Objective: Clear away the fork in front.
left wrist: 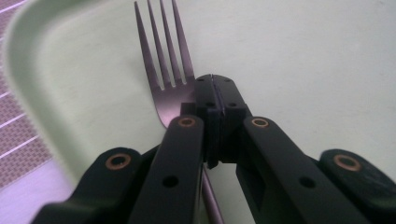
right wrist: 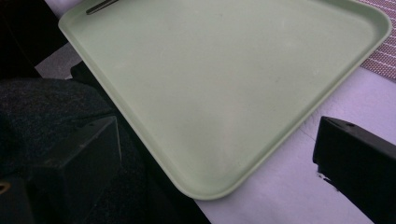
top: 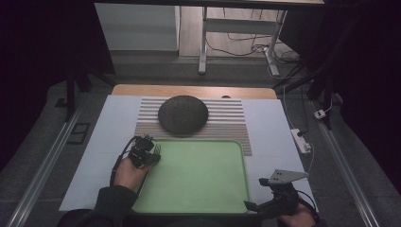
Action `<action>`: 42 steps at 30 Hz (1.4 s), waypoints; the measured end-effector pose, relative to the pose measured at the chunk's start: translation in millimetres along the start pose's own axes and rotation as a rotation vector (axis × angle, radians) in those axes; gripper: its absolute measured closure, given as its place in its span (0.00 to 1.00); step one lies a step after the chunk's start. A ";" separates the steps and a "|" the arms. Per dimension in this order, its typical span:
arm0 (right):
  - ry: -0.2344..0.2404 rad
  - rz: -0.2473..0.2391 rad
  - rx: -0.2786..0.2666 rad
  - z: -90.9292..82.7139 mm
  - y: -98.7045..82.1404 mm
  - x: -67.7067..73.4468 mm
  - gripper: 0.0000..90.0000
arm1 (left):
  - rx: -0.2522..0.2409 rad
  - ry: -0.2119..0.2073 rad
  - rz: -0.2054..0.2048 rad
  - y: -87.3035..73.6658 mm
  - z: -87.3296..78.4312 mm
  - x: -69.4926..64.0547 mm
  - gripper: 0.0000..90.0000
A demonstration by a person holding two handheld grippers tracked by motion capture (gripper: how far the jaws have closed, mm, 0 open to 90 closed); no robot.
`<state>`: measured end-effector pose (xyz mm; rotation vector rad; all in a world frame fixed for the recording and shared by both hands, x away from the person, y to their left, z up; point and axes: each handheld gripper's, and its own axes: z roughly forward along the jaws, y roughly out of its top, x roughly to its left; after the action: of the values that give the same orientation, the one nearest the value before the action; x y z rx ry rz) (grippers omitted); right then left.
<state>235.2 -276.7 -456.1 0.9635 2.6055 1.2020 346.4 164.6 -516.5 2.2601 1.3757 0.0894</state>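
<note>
Hiding behind left claw [left wrist: 212, 88]: fork [left wrist: 163, 60] handle

A tray [top: 198, 189] lies at the near middle of the desk [top: 269, 123], its far edge on a striped mat [top: 231, 125]. A domed lid [top: 183, 114] sits on the mat behind it. A fork [left wrist: 163, 70] lies in the tray's far-left corner, clamped in the left gripper [top: 150, 150]; the right gripper [top: 265, 201] sits off the tray's near-right corner.

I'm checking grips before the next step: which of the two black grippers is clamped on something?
The left gripper, over the pale green plastic tray's far left corner: its jaws are shut on a metal fork. The right gripper stands open, empty, near the tray's right corner.
</note>
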 end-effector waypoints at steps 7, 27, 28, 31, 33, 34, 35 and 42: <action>0.000 0.000 0.002 0.2 0.1 0.1 0.01 | 0.003 0.027 -0.038 -2.6 -4.1 11.0 0.98; -0.002 0.003 0.003 0.3 0.2 0.1 0.01 | -0.101 0.019 -0.002 -7.3 -19.7 12.1 0.64; -0.002 0.003 0.003 0.3 0.2 0.2 0.01 | -0.116 0.016 0.011 -8.0 -22.1 10.9 0.60; -0.003 0.002 0.003 0.2 0.2 0.2 0.01 | -0.155 0.002 0.044 -10.0 -30.1 8.1 0.44; -0.003 0.002 0.002 0.1 0.1 0.1 0.01 | -0.209 -0.037 0.078 -13.8 -38.1 6.7 0.34; -0.002 0.002 0.002 0.0 0.0 0.0 0.01 | -0.227 -0.058 0.086 -15.7 -42.4 5.9 0.30; -0.003 0.002 0.003 0.0 0.1 -0.1 0.01 | -0.244 -0.071 0.090 -17.7 -46.8 4.9 0.27; -0.002 0.006 -0.001 -0.1 0.1 -0.2 0.01 | -0.316 -0.137 0.109 -41.1 -76.5 -0.4 0.12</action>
<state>235.4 -276.9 -456.0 0.9731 2.6022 1.2031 289.5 208.0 -467.3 2.0347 1.0830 0.1719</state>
